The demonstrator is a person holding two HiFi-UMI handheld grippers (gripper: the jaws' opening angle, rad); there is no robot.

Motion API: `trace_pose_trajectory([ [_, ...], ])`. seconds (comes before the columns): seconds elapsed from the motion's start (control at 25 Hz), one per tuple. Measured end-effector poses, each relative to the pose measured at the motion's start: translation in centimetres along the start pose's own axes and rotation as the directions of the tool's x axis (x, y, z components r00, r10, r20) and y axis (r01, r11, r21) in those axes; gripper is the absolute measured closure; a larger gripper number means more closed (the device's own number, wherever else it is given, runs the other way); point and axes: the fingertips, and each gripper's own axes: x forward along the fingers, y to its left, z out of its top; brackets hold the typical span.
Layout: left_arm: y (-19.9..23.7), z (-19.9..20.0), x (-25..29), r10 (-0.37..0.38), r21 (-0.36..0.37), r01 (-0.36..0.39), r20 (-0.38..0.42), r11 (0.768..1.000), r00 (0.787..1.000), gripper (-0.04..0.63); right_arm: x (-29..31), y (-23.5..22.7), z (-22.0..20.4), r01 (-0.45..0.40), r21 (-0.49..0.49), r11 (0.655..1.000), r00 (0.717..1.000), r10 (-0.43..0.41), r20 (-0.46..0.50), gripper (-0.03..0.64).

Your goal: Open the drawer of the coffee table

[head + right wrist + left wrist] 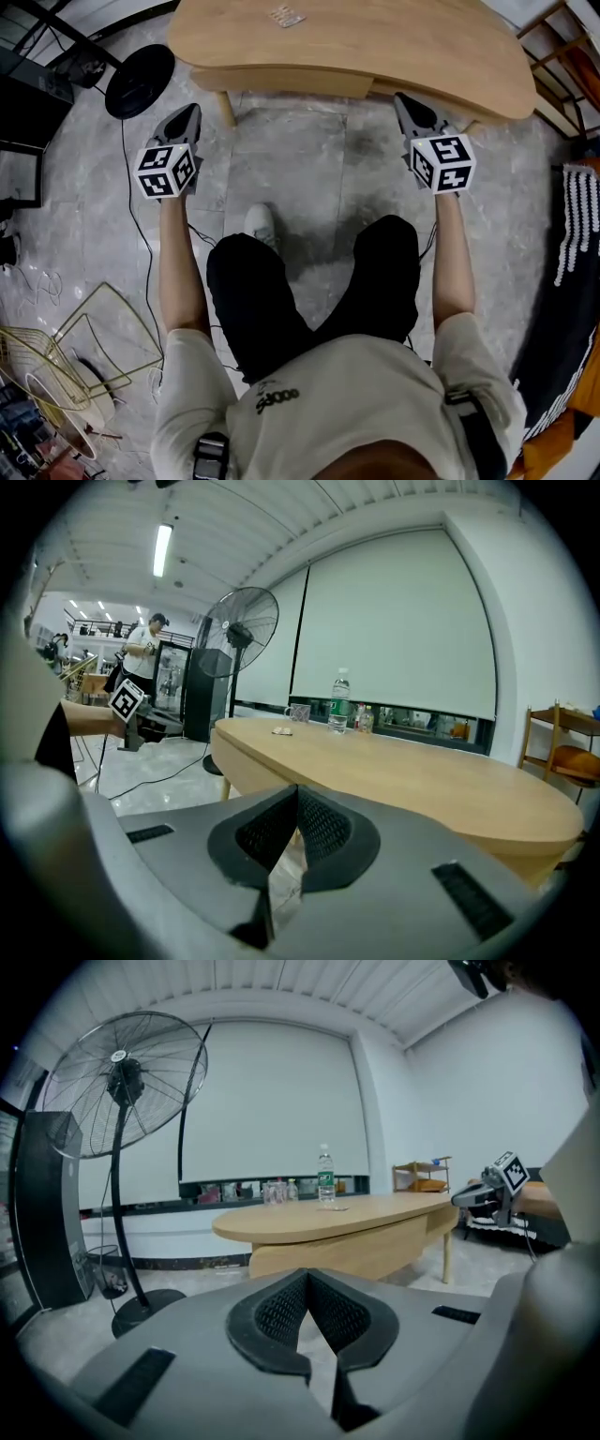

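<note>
Wooden counter (375, 47) sits far ahead in the head view, drawer front (281, 82) under its near edge, flanked by the left hand-held gripper (194, 111) and right hand-held gripper (403, 101). Left gripper view: jaws pinched together, empty. Right gripper view: closed on nothing too.

- Coffee table (375, 42): light wood, long rounded top on slim legs; stands upright at the far side of the scene.
- Drawer (281, 82): plain wooden front beneath the top's near-left edge; closed.
</note>
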Motion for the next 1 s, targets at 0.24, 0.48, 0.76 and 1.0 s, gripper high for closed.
trace_pose_trajectory([
  [0.24, 1.9, -0.4, 1.5, 0.042, 0.018, -0.043, 0.025, 0.999, 0.999, 0.578, 2.1, 0.0, -1.1, -0.003, -0.023, 1.000, 1.000, 0.003, -0.012, 0.611],
  [0.48, 1.9, -1.0, 3.5, -0.034, 0.034, 0.033, 0.018, 0.999, 0.999, 0.471, 4.4, 0.9, -2.2, -0.080, 0.014, 0.997, 0.996, 0.081, -0.036, 0.521],
  [0.76, 2.1, -2.9, 5.9, -0.090, 0.041, 0.091, -0.028, 0.995, 0.996, 0.366, 6.9, 1.7, -3.7, -0.121, 0.056, 0.991, 0.991, 0.125, -0.058, 0.445],
  [1.0, 4.1, -3.8, 7.8, -0.063, 0.008, 0.063, -0.043, 0.998, 0.997, 0.319, 8.9, 1.7, -4.2, -0.116, 0.072, 0.991, 0.991, 0.120, -0.056, 0.436],
])
